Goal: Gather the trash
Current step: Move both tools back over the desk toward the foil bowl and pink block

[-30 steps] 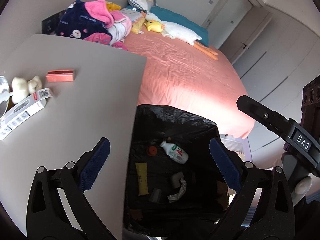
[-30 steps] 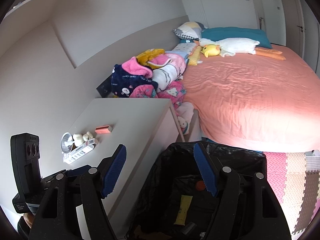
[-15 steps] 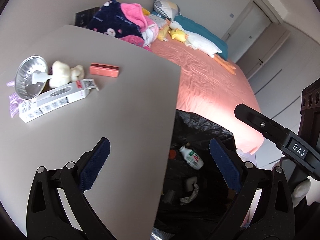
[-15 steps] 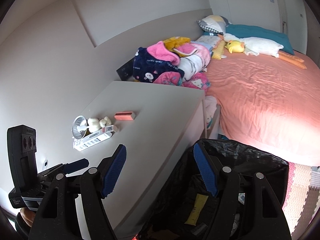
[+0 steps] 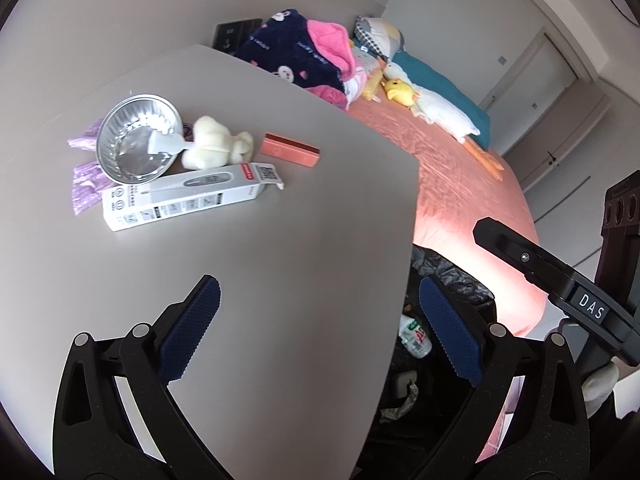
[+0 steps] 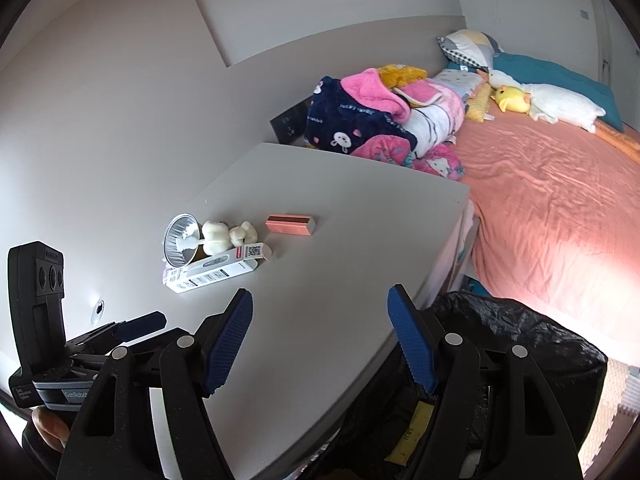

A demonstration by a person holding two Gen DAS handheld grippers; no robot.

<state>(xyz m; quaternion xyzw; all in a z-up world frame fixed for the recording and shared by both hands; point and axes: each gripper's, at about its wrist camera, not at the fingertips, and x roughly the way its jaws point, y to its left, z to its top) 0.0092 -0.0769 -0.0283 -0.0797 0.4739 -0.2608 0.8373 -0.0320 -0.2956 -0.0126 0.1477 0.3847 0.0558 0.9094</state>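
On the grey table (image 5: 280,208) lie a foil cup with a white spoon (image 5: 138,146), a white crumpled wad (image 5: 216,144), a pink box (image 5: 290,155), a white carton (image 5: 188,200) and purple wrappers (image 5: 84,188). They also show in the right wrist view: foil cup (image 6: 182,240), pink box (image 6: 291,225), carton (image 6: 218,270). A black-lined trash bin (image 6: 520,344) stands beside the table, holding a small bottle (image 5: 414,338) and a yellow packet (image 6: 408,432). My left gripper (image 5: 320,328) and right gripper (image 6: 320,340) are both open and empty, over the table's near edge.
A bed with a pink sheet (image 6: 560,208) lies beyond the table, with a heap of blankets (image 6: 380,120), pillows and a plush duck (image 6: 516,98). Foam floor mats (image 6: 616,400) show at the right. A wall with a socket panel (image 5: 236,34) is behind the table.
Both grippers have swung left, away from the bin and over the table. The table items now sit nearer the middle of both views. The jaws stay open.
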